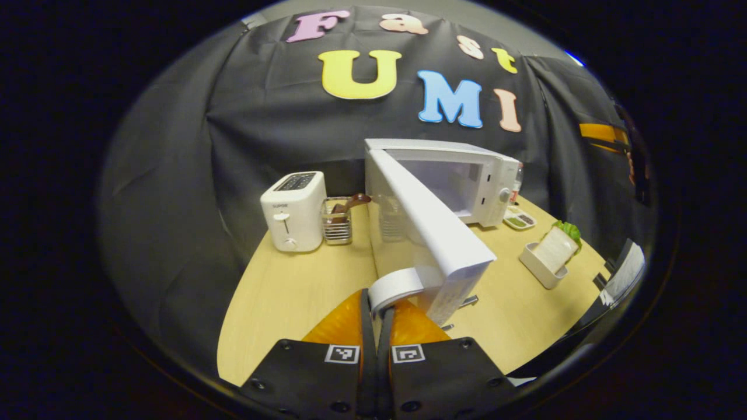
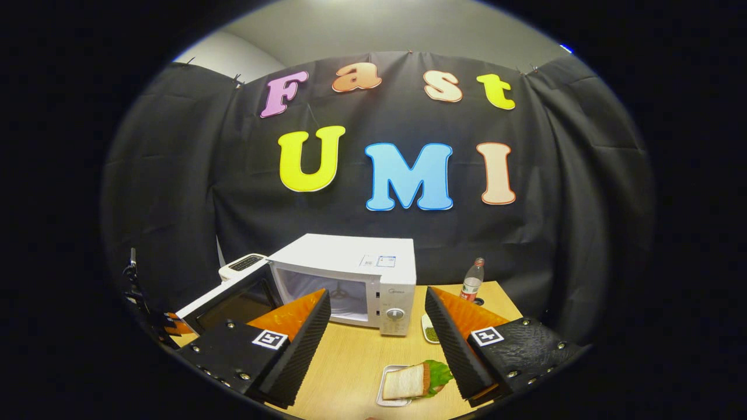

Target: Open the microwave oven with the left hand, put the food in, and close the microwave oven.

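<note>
- Black cloth hangs behind a light wooden table (image 1: pixel 292 291), on which all things stand.
- The white microwave oven (image 2: pixel 362 274) stands at the far side, its door (image 1: pixel 432 227) swung open toward the near left.
- The left gripper (image 1: pixel 378 306) has its jaws pressed together on the door handle (image 1: pixel 395 286).
- The right gripper (image 2: pixel 379 326) hovers with its jaws spread wide, holding nothing.
- A sandwich with lettuce (image 2: pixel 411 379) stands in a small white tray (image 1: pixel 540 265) on the near right, just below the right gripper.
- A white toaster (image 1: pixel 293 210) and a wire holder (image 1: pixel 337 221) stand left of the oven; a bottle (image 2: pixel 473 280) stands right of it.
</note>
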Available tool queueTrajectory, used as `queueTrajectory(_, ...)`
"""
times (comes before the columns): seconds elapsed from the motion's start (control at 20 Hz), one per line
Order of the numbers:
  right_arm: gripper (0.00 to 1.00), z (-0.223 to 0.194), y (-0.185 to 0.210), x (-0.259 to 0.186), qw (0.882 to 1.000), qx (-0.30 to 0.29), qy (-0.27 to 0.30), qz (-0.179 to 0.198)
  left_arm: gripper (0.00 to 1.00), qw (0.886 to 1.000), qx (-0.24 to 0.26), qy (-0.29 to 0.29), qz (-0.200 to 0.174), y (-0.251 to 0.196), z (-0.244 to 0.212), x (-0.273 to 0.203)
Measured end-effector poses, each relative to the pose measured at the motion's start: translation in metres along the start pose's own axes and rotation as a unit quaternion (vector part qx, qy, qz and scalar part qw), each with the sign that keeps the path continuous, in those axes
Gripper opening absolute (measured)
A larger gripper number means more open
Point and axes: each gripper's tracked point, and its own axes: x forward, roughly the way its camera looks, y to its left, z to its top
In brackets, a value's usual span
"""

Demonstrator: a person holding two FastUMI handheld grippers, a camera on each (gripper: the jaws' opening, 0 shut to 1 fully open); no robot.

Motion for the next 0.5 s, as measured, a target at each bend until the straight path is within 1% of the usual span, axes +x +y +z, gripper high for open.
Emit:
queueTrajectory(0.05, 0.98, -0.001, 0.000, 0.001, 1.000, -0.002, 0.004, 0.001, 0.06, 1.000, -0.001, -0.002, -0.002, 0.003, -0.001, -0.002)
queueTrajectory(0.1, 0.98, -0.004, 0.001, 0.002, 1.000, -0.004, 0.008, 0.002, 0.08, 1.000, 0.002, -0.003, -0.004, 0.003, -0.004, -0.003)
queueTrajectory(0.15, 0.98, -0.007, 0.001, 0.003, 1.000, -0.005, 0.013, 0.001, 0.06, 1.000, 0.006, -0.004, -0.006, 0.003, -0.004, -0.002)
queueTrajectory(0.4, 0.98, -0.023, -0.008, 0.008, 0.999, 0.002, 0.041, 0.001, 0.07, 1.000, 0.003, -0.003, -0.013, 0.009, -0.004, -0.002)
queueTrajectory(0.5, 0.98, -0.030, -0.016, 0.011, 0.999, 0.004, 0.053, -0.002, 0.10, 1.000, 0.000, 0.004, -0.019, 0.008, -0.005, -0.003)
